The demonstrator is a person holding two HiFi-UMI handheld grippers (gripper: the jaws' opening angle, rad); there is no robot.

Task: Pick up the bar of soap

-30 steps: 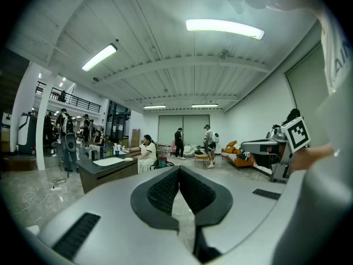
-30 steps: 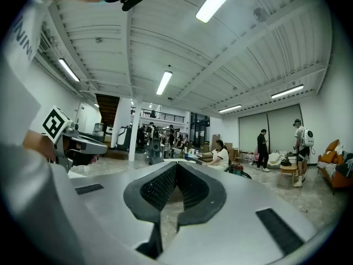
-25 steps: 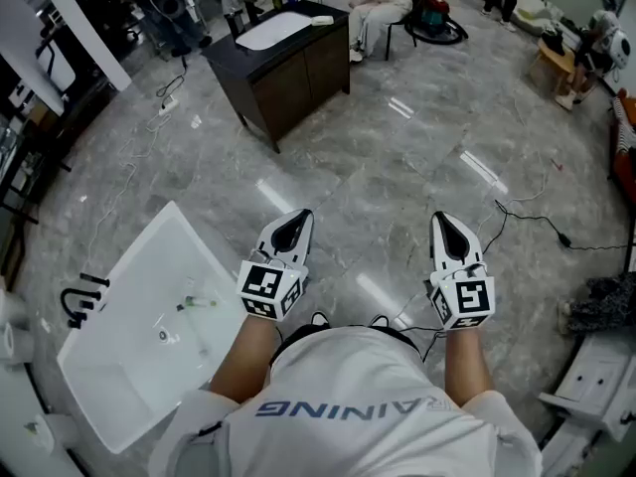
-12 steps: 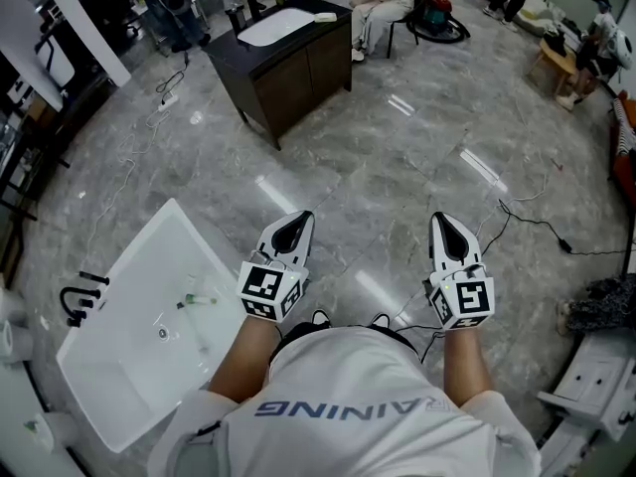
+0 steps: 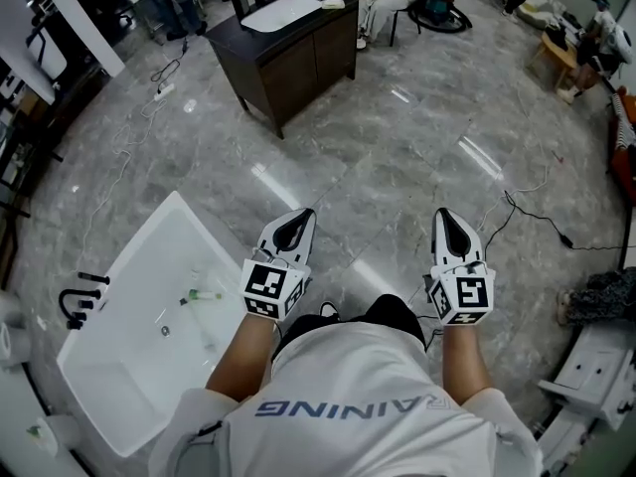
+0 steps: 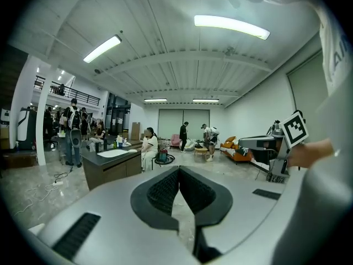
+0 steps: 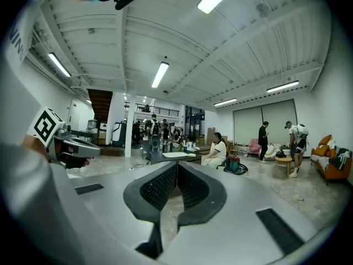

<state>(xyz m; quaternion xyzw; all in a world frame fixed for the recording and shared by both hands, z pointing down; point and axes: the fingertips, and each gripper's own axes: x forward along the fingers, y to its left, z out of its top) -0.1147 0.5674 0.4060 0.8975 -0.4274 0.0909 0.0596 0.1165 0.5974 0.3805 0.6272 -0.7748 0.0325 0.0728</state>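
Note:
A small pale block, possibly the bar of soap, lies on the top of a dark cabinet far ahead, beside that cabinet's white basin. My left gripper and right gripper are held side by side at waist height over the marble floor, both pointing toward the cabinet. Both are shut with nothing between the jaws. The left gripper view shows its jaws meeting, with the cabinet well beyond them. The right gripper looks the same.
A large white basin stands close at my lower left, with a black tap and a small greenish item in it. A black cable trails on the floor at right. White fittings sit at lower right. People stand and sit behind the cabinet.
Both grippers have travelled with the person across the floor, staying shut and side by side. The dark cabinet now sits higher in the head view, and dark shoes show below the grippers.

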